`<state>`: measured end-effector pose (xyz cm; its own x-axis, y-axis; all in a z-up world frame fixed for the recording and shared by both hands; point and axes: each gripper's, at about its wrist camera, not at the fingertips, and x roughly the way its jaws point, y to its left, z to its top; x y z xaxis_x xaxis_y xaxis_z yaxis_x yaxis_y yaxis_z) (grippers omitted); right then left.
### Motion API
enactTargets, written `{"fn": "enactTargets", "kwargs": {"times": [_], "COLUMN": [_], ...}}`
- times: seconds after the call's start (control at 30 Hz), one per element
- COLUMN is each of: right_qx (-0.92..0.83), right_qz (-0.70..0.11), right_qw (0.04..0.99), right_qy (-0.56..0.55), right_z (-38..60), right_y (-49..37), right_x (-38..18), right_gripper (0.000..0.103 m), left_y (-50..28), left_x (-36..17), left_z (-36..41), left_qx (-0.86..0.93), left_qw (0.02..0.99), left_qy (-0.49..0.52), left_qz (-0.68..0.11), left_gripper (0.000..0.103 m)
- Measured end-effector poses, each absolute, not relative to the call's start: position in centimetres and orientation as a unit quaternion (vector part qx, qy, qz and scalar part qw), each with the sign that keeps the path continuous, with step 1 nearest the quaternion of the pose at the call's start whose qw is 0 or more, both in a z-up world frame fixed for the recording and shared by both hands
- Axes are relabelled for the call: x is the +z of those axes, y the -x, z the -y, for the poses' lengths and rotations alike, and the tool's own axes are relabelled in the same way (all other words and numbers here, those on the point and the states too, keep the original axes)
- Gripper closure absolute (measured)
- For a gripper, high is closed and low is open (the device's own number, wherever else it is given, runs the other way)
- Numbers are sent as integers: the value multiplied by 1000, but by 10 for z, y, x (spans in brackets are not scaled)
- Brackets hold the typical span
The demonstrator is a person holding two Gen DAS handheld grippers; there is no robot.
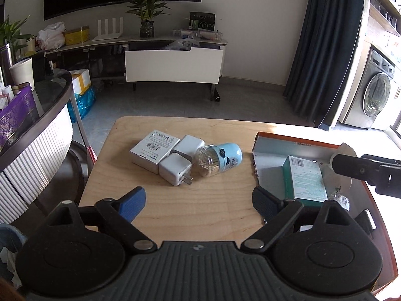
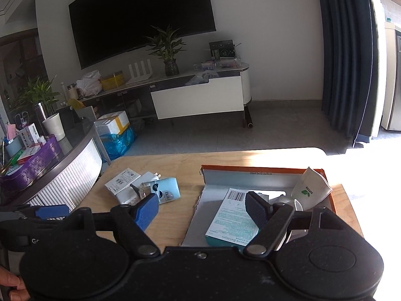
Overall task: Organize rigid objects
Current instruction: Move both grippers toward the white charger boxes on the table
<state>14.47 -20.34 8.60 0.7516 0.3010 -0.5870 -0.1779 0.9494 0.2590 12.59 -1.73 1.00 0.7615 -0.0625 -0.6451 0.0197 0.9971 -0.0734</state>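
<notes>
On the wooden table (image 1: 190, 210) lie a white carton (image 1: 154, 149), two white plug chargers (image 1: 175, 171), and a light-blue capped jar (image 1: 218, 158) on its side. My left gripper (image 1: 199, 202) hovers open just short of them, nothing between its fingers. To the right stands an orange-rimmed tray box (image 1: 295, 145) holding a teal bandage box (image 1: 304, 180). My right gripper (image 2: 203, 209) is open over the tray's left edge (image 2: 198, 203), empty, above the bandage box (image 2: 233, 218). A white paper cup (image 2: 309, 188) lies in the tray's far right corner. The right gripper's body (image 1: 368, 171) shows in the left wrist view.
A curved white counter (image 1: 32, 150) with a purple basket (image 1: 15, 115) stands left of the table. Beyond lie grey floor, a TV stand (image 1: 173, 62) with a potted plant (image 1: 146, 12), a dark curtain (image 1: 323, 50) and a washing machine (image 1: 373, 95). Bright sunlight washes out the table's right side.
</notes>
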Motion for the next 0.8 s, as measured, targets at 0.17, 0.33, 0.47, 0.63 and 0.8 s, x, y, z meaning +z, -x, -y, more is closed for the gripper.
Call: {"fn": "enactTargets", "kwargs": {"times": [0.17,0.33,0.47,0.63,0.8], "right_qx": [141,152,156,162,169], "right_qz": [-331,-333,-333,-337,-340], "right_qw": [929,927,927,925,923], "right_qy": [-86,-78,-73,-68,-63], "right_z": [190,179,173,166,157], "right_y": [-145,-146,-145,-148,-151], "right_x": [87,88,89,89,87], "right_gripper": [13,13,12,12,12], "left_y": [-125,-124,-123,-123,-125], "left_x": [11,10,10,8,5], "left_z": [5,-3,-10,-18,-26], "left_qx": [-12,-7,-1,7,13], "left_qw": [939,939,939,938,937], "left_qy": [34,35,38,42,44], "left_qz": [-343,-343,-343,-343,-346], "left_gripper": [8,8,8,8,8]}}
